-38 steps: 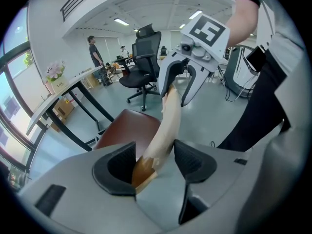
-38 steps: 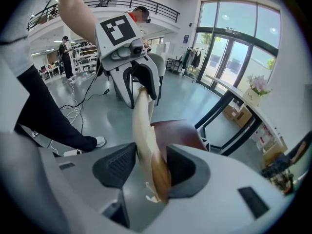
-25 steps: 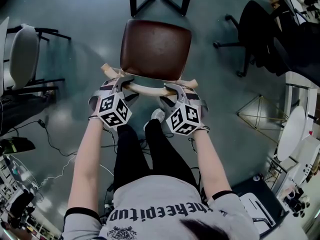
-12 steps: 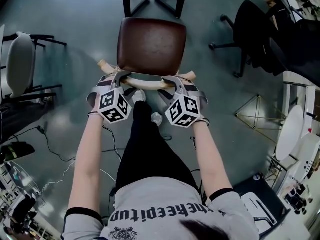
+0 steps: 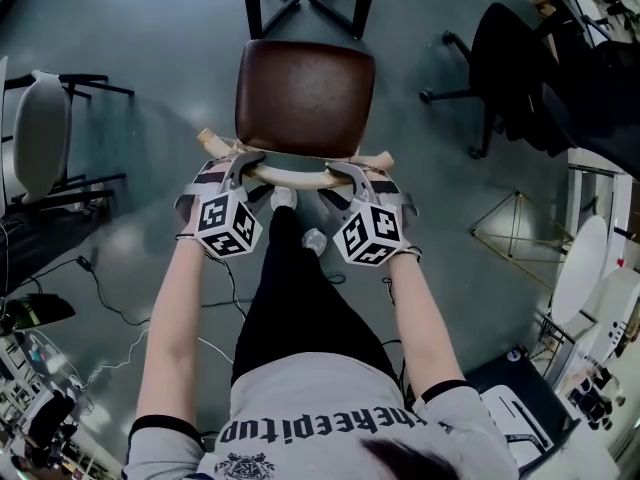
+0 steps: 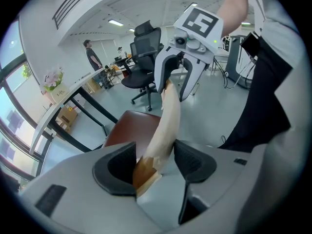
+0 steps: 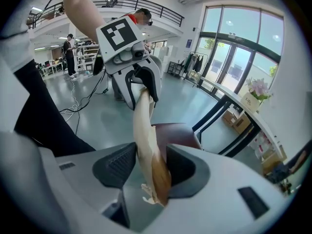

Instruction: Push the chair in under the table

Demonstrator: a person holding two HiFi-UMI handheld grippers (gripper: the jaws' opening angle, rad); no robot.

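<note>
The chair has a brown seat [image 5: 305, 98] and a pale curved wooden back rail [image 5: 295, 176]. It stands in front of the table, whose black legs [image 5: 262, 3] show at the top of the head view. My left gripper [image 5: 238, 160] is shut on the rail's left part, and my right gripper [image 5: 345, 173] is shut on its right part. In the left gripper view the rail [image 6: 163, 126] runs between the pads of the left gripper [image 6: 155, 162]. The right gripper view shows the rail [image 7: 146, 135] filling the gap of the right gripper [image 7: 151, 167]. The table top [image 7: 234, 106] lies beyond the seat.
A grey chair [image 5: 40, 128] stands at the left and a black office chair [image 5: 510, 58] at the right. Cables [image 5: 110, 298] trail on the floor at the lower left. A gold wire frame [image 5: 520, 228] sits at the right. The person's foot [image 5: 283, 198] is under the rail.
The chair and both grippers slid a little toward the table, then held still. The person's feet stepped forward beneath the rail.
</note>
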